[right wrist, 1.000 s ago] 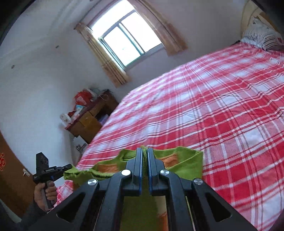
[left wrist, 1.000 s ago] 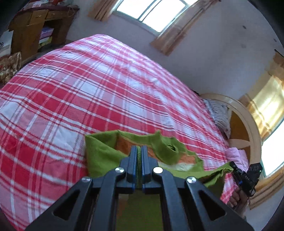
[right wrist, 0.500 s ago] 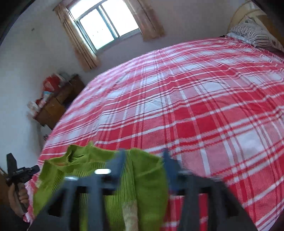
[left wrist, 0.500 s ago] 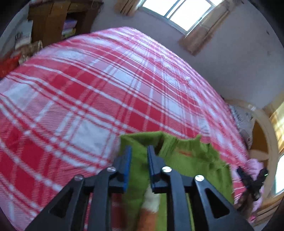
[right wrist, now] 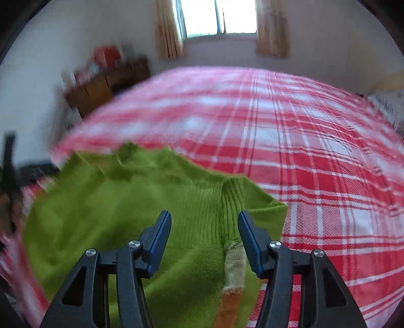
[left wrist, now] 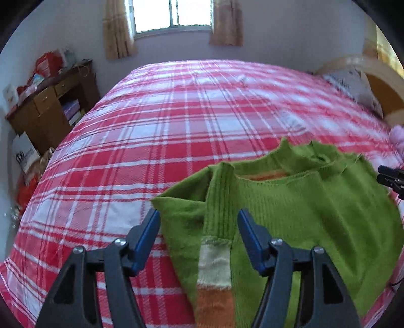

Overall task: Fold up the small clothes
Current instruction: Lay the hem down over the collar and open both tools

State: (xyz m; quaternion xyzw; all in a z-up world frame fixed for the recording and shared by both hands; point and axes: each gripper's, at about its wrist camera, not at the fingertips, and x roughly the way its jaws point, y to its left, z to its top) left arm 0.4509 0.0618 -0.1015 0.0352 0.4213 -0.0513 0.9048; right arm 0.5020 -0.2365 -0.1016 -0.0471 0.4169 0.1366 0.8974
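You have just let go with both claws, left claw (left wrist: 198, 223) and right claw (right wrist: 204, 225) now spread, leaving the green knitted sweater (left wrist: 290, 201) folded at the near edge of the red plaid bed (left wrist: 176, 121).

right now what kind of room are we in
A bedroom in a home, most likely: a large bed under a red-and-white plaid cover, a curtained window, and a cluttered brown wooden desk against the wall.
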